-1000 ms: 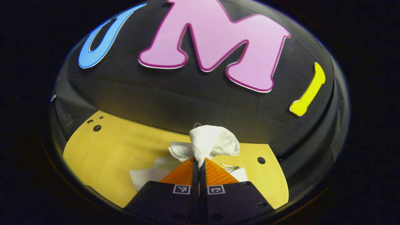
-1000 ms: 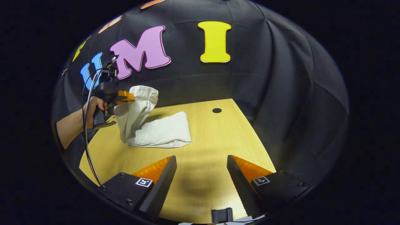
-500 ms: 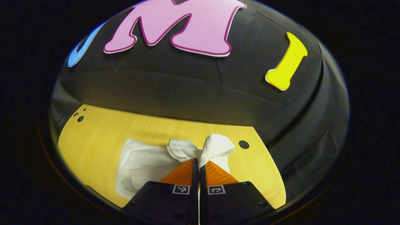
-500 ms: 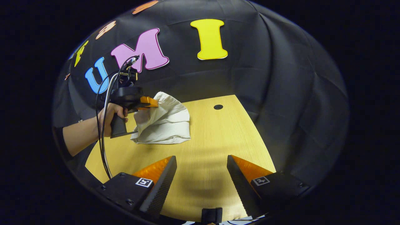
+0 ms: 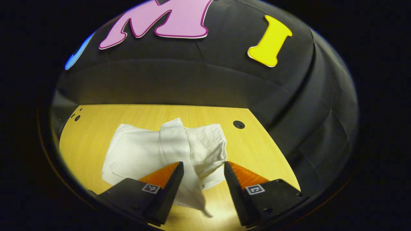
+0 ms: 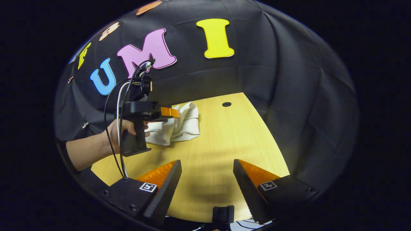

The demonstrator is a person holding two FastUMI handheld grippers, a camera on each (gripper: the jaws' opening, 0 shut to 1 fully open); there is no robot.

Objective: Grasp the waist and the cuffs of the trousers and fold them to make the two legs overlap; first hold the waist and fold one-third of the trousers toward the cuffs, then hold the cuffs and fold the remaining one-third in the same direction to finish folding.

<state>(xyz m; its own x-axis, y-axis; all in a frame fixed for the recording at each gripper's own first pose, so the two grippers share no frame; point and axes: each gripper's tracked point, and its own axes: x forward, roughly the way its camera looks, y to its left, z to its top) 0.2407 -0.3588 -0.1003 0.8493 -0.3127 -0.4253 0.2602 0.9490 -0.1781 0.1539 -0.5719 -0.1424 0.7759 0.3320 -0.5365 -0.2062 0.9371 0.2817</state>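
The white trousers point(image 5: 151, 154) lie folded in a small stack on the wooden table point(image 5: 257, 150). One loose strip of cloth runs down between my left gripper's fingers and touches neither. My left gripper point(image 5: 202, 168) stands open just above the near edge of the stack. In the right gripper view the trousers point(image 6: 179, 126) sit at the table's far left, with the left gripper point(image 6: 173, 113) over them, held by a hand point(image 6: 123, 128). My right gripper point(image 6: 207, 166) is open over bare table point(image 6: 218, 138), well apart from the cloth.
A round cable hole point(image 5: 238, 124) lies in the table to the right of the stack, the same hole point(image 6: 226, 104) far ahead in the right gripper view. Small holes point(image 5: 77, 117) mark the table's far left corner. A cable point(image 6: 120, 106) hangs from the left gripper.
My left gripper carried the pinched end of the trousers over onto the stack, lowered it and opened, letting the cloth drop. The right gripper stayed open and nearly still.
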